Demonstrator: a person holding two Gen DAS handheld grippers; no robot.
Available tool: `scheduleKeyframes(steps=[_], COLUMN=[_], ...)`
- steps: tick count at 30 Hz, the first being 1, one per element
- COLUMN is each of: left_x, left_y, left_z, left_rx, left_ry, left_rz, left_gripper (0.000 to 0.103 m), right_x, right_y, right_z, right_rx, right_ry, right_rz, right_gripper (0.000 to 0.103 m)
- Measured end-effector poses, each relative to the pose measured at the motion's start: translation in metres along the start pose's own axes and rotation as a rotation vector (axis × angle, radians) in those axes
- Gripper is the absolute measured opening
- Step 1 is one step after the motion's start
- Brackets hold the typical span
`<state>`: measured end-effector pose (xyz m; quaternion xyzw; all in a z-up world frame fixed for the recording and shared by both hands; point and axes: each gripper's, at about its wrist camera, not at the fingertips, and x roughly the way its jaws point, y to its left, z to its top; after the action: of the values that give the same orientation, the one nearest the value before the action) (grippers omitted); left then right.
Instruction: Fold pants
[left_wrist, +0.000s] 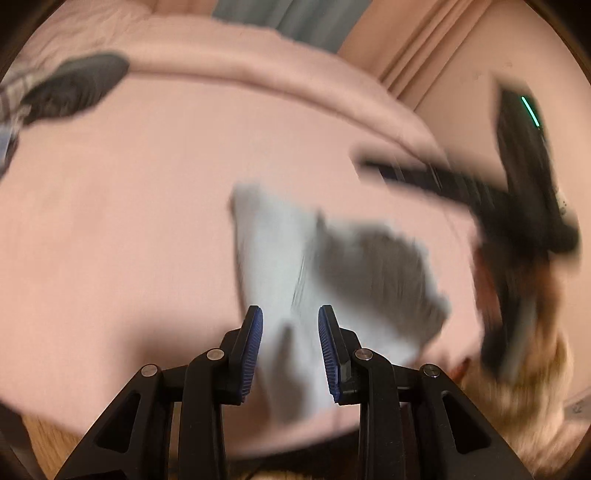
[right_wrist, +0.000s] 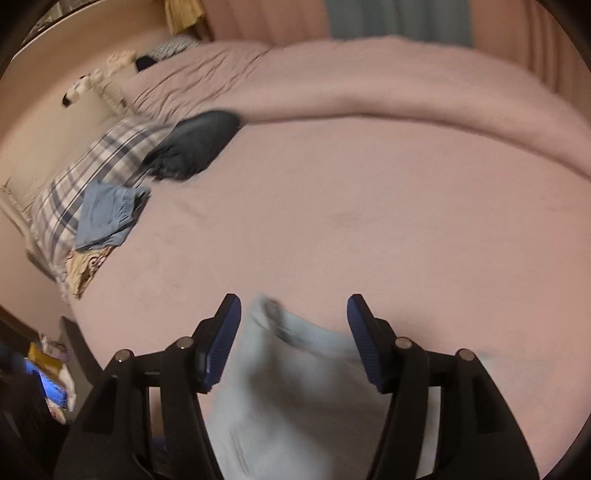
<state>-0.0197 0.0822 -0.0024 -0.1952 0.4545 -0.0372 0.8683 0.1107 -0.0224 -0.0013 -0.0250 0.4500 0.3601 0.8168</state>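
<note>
Pale grey-blue pants (left_wrist: 273, 258) lie folded on the pink bed (left_wrist: 110, 221), blurred by motion, with a dark shadow across their right part. My left gripper (left_wrist: 290, 314) is open just above their near end, holding nothing. In the left wrist view my right gripper (left_wrist: 524, 206) shows as a dark blur at the right, above the bed. In the right wrist view my right gripper (right_wrist: 293, 306) is open, with the pants (right_wrist: 291, 387) lying under and between its fingers, not clamped.
A black garment (right_wrist: 195, 147), a plaid pillow (right_wrist: 92, 173), a folded blue garment (right_wrist: 105, 214) and a patterned cloth (right_wrist: 86, 269) lie at the bed's left. A rolled pink duvet (right_wrist: 406, 92) runs along the back. Clutter sits on the floor at the left (right_wrist: 48, 373).
</note>
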Motion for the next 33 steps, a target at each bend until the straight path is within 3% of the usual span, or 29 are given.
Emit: scheduleKeyframes(steps=[2, 3, 4, 5, 8, 11, 13, 17, 25, 33], left_x=[0.011, 0.022, 0.037, 0.052, 0.080, 0.102, 0.104, 0.108, 0.073, 0.063], left_y=[-0.005, -0.009, -0.010, -0.009, 0.000, 0.011, 0.026, 0.025, 0.020, 0.016], left_z=[0.017, 0.024, 0.032, 0.037, 0.033, 0.030, 0.048, 0.040, -0.017, -0.038], left_rx=[0.040, 0.051, 0.061, 0.066, 0.057, 0.035, 0.029, 0.053, 0.111, 0.078], left_ry=[-0.024, -0.019, -0.006, 0.013, 0.068, 0.104, 0.100, 0.115, 0.054, 0.094], left_rz=[-0.029, -0.027, 0.005, 0.052, 0.119, 0.165, 0.161, 0.193, 0.213, 0.163], left_gripper=[0.028, 0.028, 0.028, 0.028, 0.028, 0.021, 0.021, 0.021, 0.020, 0.020], right_x=[-0.015, -0.020, -0.023, -0.024, -0.017, -0.007, -0.005, -0.001, -0.003, -0.006], right_y=[-0.011, -0.017, -0.023, -0.030, -0.044, -0.054, -0.054, -0.050, -0.060, -0.060], right_z=[-0.019, -0.033, -0.044, -0.060, -0.086, -0.106, -0.112, -0.113, -0.119, -0.124], right_rx=[0.021, 0.029, 0.035, 0.040, 0.067, 0.096, 0.099, 0.092, 0.144, 0.143], right_ry=[-0.007, 0.006, 0.020, 0.047, 0.105, 0.159, 0.152, 0.139, 0.125, 0.115], right_rz=[-0.019, -0.028, -0.039, -0.062, -0.096, -0.102, -0.106, -0.135, -0.112, -0.123], right_gripper=[0.058, 0.049, 0.038, 0.035, 0.037, 0.034, 0.033, 0.032, 0.032, 0.032])
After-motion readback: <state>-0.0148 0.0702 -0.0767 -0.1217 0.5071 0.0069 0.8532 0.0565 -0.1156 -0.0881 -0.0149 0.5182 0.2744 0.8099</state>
